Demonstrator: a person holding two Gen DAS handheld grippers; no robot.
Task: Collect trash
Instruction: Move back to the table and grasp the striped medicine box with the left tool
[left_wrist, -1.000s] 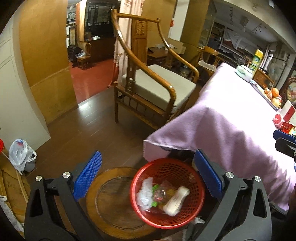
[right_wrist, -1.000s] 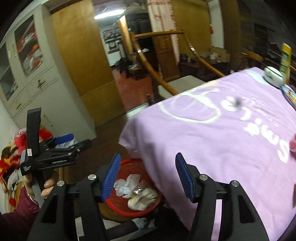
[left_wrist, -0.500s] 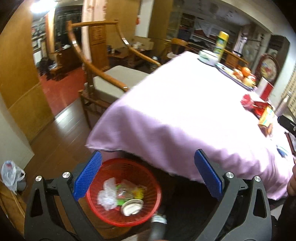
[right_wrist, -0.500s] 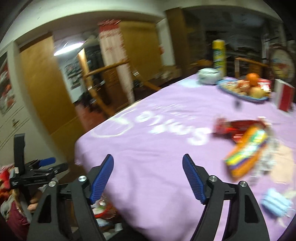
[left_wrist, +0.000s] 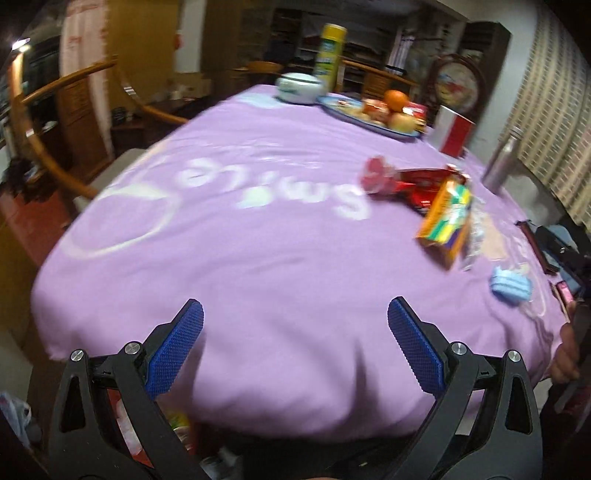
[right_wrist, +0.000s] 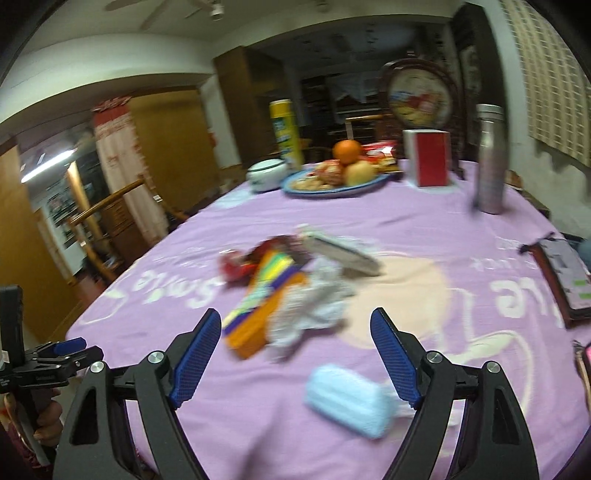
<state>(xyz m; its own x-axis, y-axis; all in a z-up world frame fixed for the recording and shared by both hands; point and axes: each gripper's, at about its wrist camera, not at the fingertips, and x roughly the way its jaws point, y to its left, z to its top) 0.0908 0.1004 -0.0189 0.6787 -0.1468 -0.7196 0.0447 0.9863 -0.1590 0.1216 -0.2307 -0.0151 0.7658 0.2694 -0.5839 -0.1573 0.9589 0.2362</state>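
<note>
Trash lies on the purple tablecloth (right_wrist: 424, 240): a crumpled light-blue face mask (right_wrist: 347, 400), an orange and yellow carton (right_wrist: 264, 302), crumpled clear wrappers (right_wrist: 314, 306) and a red wrapper (right_wrist: 240, 264). My right gripper (right_wrist: 295, 354) is open and empty, hovering just short of the mask and carton. My left gripper (left_wrist: 293, 343) is open and empty above the table's near edge; the carton (left_wrist: 445, 218), red wrapper (left_wrist: 413, 182) and mask (left_wrist: 509, 286) lie far right of it. The red basket (left_wrist: 125, 417) shows partly, low at left under the table edge.
At the table's far end stand a blue fruit plate (right_wrist: 332, 181), a white bowl (right_wrist: 266, 173), a yellow can (right_wrist: 286, 133), a red-and-white box (right_wrist: 430, 158) and a steel flask (right_wrist: 489, 158). A dark case (right_wrist: 561, 273) lies at right. A wooden chair (left_wrist: 55, 122) is left.
Both grippers have swung up from the red basket on the floor to the tabletop. The trash on the cloth has come into view. Both stay open.
</note>
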